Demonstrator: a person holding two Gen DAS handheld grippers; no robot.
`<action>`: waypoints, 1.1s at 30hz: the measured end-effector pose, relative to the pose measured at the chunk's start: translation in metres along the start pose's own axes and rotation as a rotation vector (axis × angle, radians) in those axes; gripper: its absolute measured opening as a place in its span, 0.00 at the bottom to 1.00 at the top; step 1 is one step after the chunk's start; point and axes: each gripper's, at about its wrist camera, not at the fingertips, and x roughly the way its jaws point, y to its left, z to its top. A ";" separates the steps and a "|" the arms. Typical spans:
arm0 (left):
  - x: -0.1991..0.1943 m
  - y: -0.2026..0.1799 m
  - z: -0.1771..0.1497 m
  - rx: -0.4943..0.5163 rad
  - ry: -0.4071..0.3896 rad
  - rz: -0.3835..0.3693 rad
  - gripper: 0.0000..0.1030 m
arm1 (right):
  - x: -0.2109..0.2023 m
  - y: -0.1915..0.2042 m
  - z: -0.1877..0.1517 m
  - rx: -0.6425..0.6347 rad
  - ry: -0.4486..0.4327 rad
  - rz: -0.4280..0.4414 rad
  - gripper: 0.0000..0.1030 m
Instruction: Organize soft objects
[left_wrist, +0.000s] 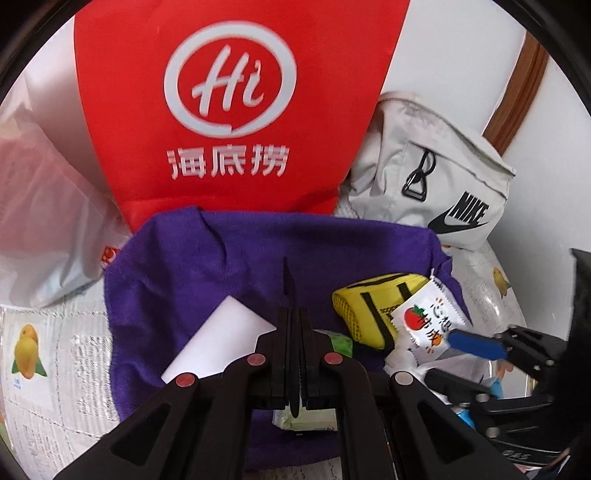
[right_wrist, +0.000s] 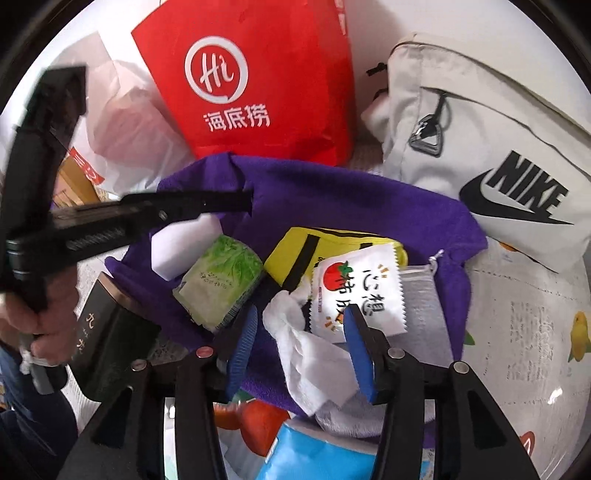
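Right wrist view looks down on a purple cloth (right_wrist: 332, 192) spread on the surface, littered with small soft things: a white tissue (right_wrist: 306, 354), a white packet with a tomato print (right_wrist: 354, 291), a yellow pouch (right_wrist: 295, 251), a green tissue pack (right_wrist: 221, 280) and a white block (right_wrist: 173, 240). The right gripper (right_wrist: 299, 354) tips steeply downward, its blue-padded jaws spread on either side of the crumpled tissue, which lies near, just in front of the packet; the pads do not look to be pressing it. To do this well, I think the jaws should settle lower so they gather the tissue's bulk, not a loose corner, and stay clear of the packet's edge at the right pad. The left gripper (left_wrist: 290, 291) hangs over the cloth farther left, angled down too, its black jaws pressed together with nothing between them, above the white block. A red bag (right_wrist: 258, 74) and a grey backpack (right_wrist: 480, 122) stand at the far side.
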 end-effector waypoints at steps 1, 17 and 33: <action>0.005 0.001 -0.001 -0.007 0.012 0.000 0.04 | -0.003 -0.002 -0.001 0.007 -0.007 -0.006 0.47; 0.006 0.000 -0.007 0.003 0.034 0.069 0.43 | -0.022 -0.011 -0.009 0.051 -0.025 -0.011 0.47; -0.067 -0.008 -0.055 0.030 -0.013 0.118 0.44 | -0.058 0.032 -0.051 0.018 -0.032 0.034 0.48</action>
